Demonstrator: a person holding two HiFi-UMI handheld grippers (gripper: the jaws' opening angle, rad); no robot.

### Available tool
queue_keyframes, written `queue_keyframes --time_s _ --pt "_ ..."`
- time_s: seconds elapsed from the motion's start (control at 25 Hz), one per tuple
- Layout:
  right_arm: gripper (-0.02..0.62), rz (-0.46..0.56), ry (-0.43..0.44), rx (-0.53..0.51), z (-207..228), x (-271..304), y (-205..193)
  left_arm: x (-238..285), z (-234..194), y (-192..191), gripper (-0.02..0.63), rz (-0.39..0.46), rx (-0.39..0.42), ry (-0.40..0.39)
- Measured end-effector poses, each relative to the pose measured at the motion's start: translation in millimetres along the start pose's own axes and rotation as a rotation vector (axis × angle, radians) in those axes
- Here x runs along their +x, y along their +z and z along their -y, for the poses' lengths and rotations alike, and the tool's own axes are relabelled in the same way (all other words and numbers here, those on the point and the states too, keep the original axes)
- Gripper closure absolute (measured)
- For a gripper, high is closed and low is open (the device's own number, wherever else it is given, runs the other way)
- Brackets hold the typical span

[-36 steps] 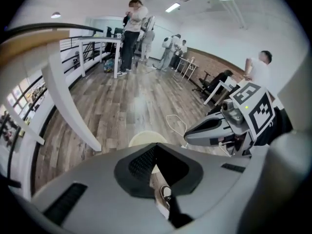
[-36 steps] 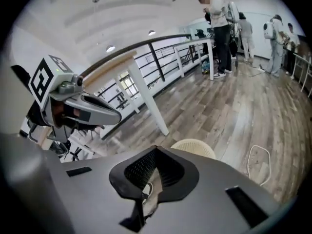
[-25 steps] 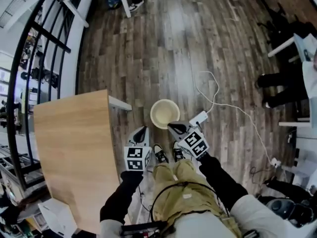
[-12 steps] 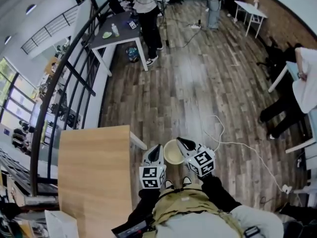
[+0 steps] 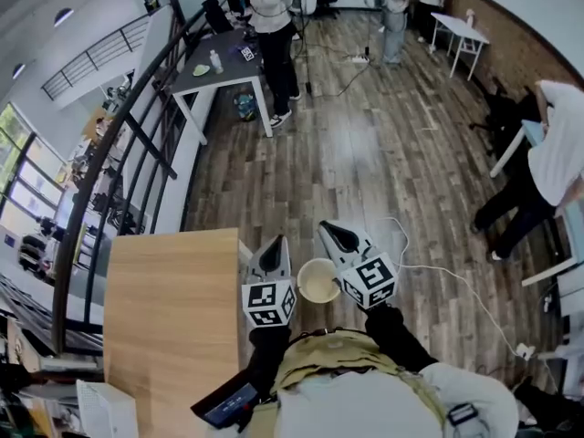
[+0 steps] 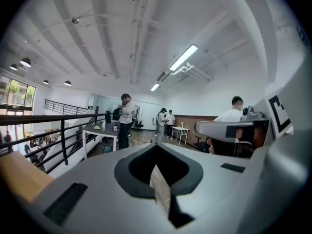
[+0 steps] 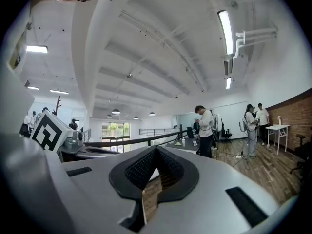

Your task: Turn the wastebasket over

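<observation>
Holding nothing, both claws are pinched narrow: the left gripper (image 5: 278, 242) and the right gripper (image 5: 330, 232) each show their own jaws closed together, with only the room beyond them. In the head view they sit side by side above the person's lap (image 5: 339, 359), pointing toward 12 o'clock. The wastebasket (image 5: 318, 281) stands upright, mouth up, in the gap between the two gripper bodies — between 4 and 5 o'clock from the left tips and about 6 o'clock from the right tips. Neither claw's jaws are on it. A wooden table (image 5: 173, 318) fills the 9 o'clock side. A white cable (image 5: 438, 270) trails across the plank floor (image 5: 365, 153) at 3 o'clock. Farther off, toward 12 o'clock, a standing person (image 5: 272, 16) is beside a grey table (image 5: 214, 67).
</observation>
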State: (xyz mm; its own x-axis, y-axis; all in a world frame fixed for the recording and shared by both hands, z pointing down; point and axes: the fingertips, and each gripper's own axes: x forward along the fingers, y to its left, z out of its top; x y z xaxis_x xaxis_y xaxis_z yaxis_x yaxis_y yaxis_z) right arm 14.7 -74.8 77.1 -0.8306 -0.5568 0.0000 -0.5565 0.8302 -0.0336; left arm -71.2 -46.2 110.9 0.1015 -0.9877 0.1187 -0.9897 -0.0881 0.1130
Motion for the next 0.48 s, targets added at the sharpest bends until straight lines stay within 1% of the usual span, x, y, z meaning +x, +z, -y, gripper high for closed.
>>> queue_keyframes --time_s 0.24,0.48 --pt "0.575 0.068 0.006 -0.018 -7 2 27 -1 14 24 0.604 0.048 0.038 -0.037" --pt "0.575 0.09 0.0 -0.019 -3 2 35 1 15 36 0.604 0.072 0.048 -0.039"
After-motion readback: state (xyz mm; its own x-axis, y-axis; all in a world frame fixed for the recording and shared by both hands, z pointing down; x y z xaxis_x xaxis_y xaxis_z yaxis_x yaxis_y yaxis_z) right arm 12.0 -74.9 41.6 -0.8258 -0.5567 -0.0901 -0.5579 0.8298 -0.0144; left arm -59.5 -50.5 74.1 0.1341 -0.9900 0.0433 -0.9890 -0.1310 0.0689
